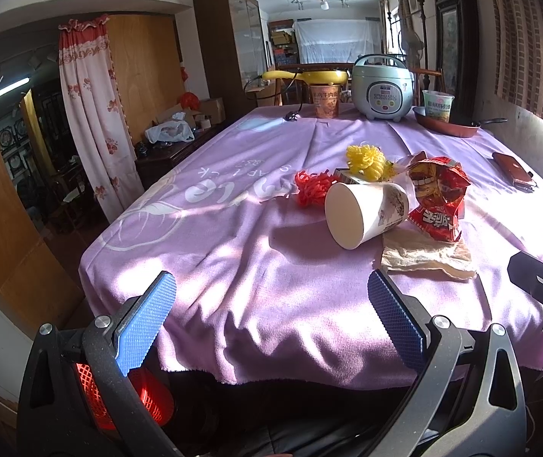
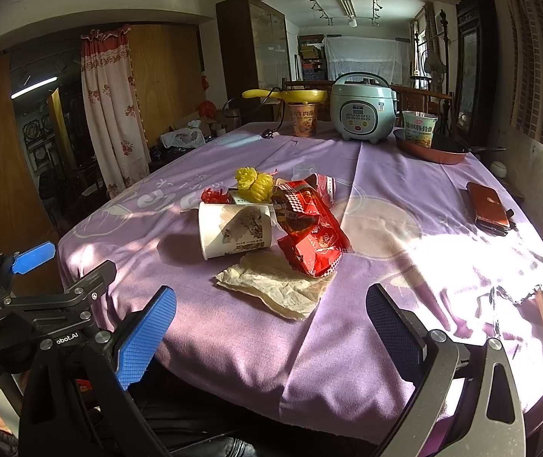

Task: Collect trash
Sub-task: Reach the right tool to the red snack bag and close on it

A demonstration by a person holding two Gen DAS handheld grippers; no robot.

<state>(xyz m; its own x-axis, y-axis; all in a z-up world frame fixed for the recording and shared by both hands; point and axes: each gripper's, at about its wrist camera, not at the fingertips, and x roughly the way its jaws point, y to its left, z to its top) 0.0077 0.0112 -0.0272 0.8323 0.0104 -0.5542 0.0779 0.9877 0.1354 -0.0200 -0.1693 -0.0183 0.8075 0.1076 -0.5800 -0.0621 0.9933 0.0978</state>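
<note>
A pile of trash lies mid-table on the purple cloth [image 1: 233, 259] [image 2: 366, 304]. A white paper cup [image 1: 362, 213] [image 2: 233, 230] is tipped on its side. Beside it are a red snack bag [image 1: 439, 198] [image 2: 309, 236], a crumpled tissue [image 1: 423, 255] [image 2: 275, 285], a yellow foam net [image 1: 366, 162] [image 2: 254, 184] and a red foam net [image 1: 311, 188] [image 2: 212, 195]. My left gripper [image 1: 271, 312] hangs open over the table's near edge with nothing between its blue pads. My right gripper [image 2: 271, 327] is open too, just short of the tissue.
At the far end stand a rice cooker [image 1: 382, 89] [image 2: 362, 108], two instant-noodle cups [image 1: 324, 101] [image 1: 438, 104], a red frying pan [image 1: 450, 125] [image 2: 435, 150] and a yellow utensil [image 1: 301, 75]. A brown wallet [image 1: 511, 167] [image 2: 488, 207] lies right. A red mesh basket [image 1: 149, 400] sits below the table edge.
</note>
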